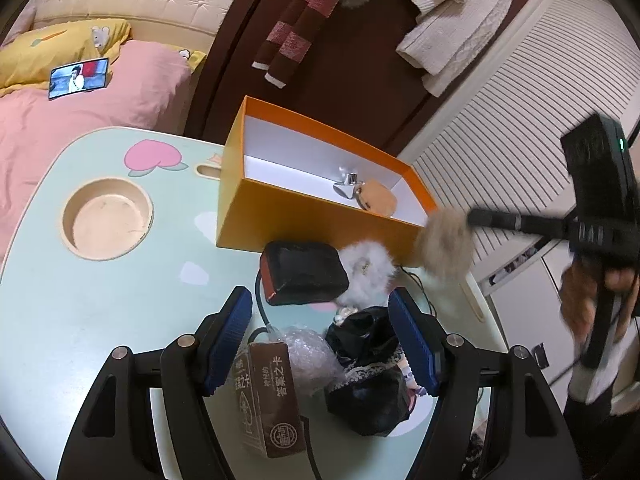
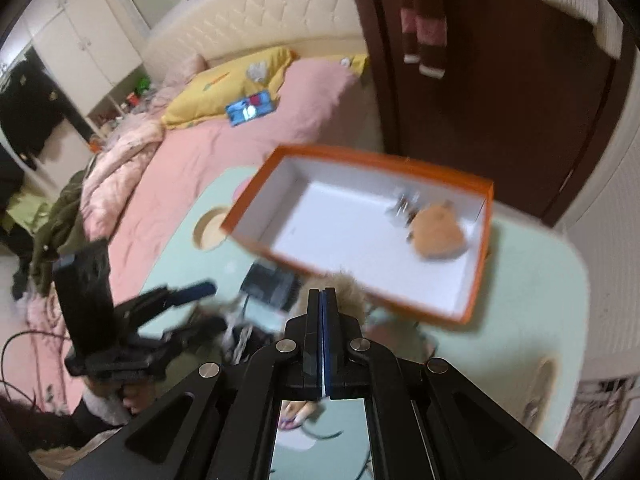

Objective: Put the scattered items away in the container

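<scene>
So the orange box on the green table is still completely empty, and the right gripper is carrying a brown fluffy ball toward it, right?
Not quite: the orange box is not empty. The right wrist view shows a tan plush item and a small silvery object lying on its white floor. The rest holds: the box sits on the green table, and the right gripper has a brown fluffy ball at its fingertips near the box.

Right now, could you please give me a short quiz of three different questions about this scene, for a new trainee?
1. True or false: the orange box already holds a tan plush.
2. What is the right gripper holding? A) brown fur pompom B) card box C) nothing
3. Fill in: the left gripper has its fingers ____ above the black case and the black bag.

Key: 1 true; 2 A; 3 open.
</scene>
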{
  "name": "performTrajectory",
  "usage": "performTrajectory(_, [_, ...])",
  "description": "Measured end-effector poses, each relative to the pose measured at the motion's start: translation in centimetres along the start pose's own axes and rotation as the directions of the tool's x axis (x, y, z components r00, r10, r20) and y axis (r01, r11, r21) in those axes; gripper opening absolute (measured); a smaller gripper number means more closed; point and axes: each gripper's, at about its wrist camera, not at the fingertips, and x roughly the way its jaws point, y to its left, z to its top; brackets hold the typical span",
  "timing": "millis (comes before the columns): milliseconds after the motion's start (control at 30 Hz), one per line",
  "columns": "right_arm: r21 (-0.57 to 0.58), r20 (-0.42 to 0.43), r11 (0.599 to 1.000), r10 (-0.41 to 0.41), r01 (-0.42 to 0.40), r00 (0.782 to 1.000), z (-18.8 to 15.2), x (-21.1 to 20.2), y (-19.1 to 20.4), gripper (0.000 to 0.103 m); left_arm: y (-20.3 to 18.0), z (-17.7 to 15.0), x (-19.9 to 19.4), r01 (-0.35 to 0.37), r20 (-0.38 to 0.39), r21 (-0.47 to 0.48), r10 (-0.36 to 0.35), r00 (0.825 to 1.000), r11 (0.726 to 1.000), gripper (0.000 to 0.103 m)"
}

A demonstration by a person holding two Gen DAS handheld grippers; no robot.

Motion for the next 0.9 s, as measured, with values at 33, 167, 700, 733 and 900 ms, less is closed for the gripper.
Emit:
performTrajectory(33, [0.007,-0.005,1.0,0.017,-0.017,1.0,-0.7,0.5,0.2,0.002,-0.1,0.0,-0.1,0.0,0.002,0.0,0.0,1.0,1.0,0.071])
performTrajectory(167, [0.031,0.055,1.0,0.0,-0.001,0.999,-2.2,0.9,0.0,0.014,-0.6,0.3,-0.2,-0.012,0.007,0.013,0.012,1.0,1.0,0.071])
performTrajectory(700, [0.159,0.269,0.987,-0.063,0.021,0.961,-5.3,-1.6,-4.1,0.043,-8.3,13.9,8.5,-0.109,-0.262,0.256,0.177,0.949,0.961,0.07])
performTrajectory(733, [0.167,0.271,0.986,-0.06,0.015,0.961,-5.5,-1.7,-4.4,0.043,-8.4,14.4,10.0,-0.104,-0.295,0.244,0.176,0.939,0.964,0.067])
performTrajectory(900, [0.212,0.28,0.977,-0.022,-0.039,0.96,-6.1,-1.7,-6.0,0.043,-8.6,15.0,15.6,-0.14,-0.373,0.2,0.207,0.904,0.97,0.051])
